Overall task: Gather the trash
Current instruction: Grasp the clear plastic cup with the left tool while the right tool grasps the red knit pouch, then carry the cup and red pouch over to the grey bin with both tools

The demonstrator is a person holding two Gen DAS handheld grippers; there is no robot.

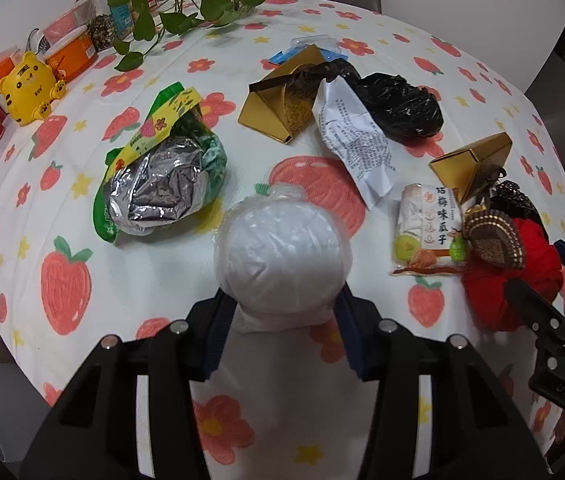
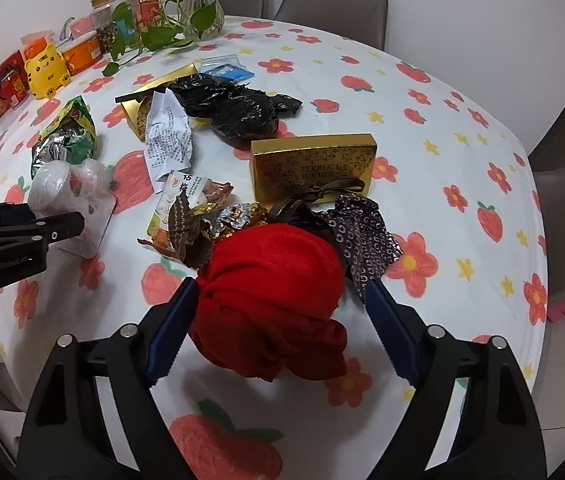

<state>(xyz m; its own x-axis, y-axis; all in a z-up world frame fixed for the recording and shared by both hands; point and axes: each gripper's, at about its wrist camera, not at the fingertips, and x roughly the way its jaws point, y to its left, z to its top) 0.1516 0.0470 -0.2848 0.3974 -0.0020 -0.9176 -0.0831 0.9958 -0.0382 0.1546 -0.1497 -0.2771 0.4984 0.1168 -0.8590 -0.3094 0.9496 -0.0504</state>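
My left gripper point(image 1: 284, 300) points down at the round table and is shut on a white plastic bag wad point(image 1: 282, 248), a blue pad pressing each side. The right gripper point(image 2: 280, 284) stands open around a red crumpled bag point(image 2: 270, 304); its left pad touches the bag and its right pad is clear of it. More trash lies on the strawberry-print cloth point(image 2: 462, 152): a silver-and-green snack bag point(image 1: 162, 176), a crumpled printed paper point(image 1: 354, 140), a black plastic bag point(image 1: 398, 104), a seed packet point(image 1: 428, 232), foil wrappers point(image 2: 210, 220) and gold boxes point(image 2: 314, 168).
At the back left stand a yellow tiger figure point(image 1: 32, 88), red and orange boxes point(image 1: 74, 56), jars and a trailing plant in a glass vase point(image 2: 198, 12). Grey chairs point(image 2: 330, 4) ring the table. A blue blister pack point(image 2: 226, 70) lies behind the black bag.
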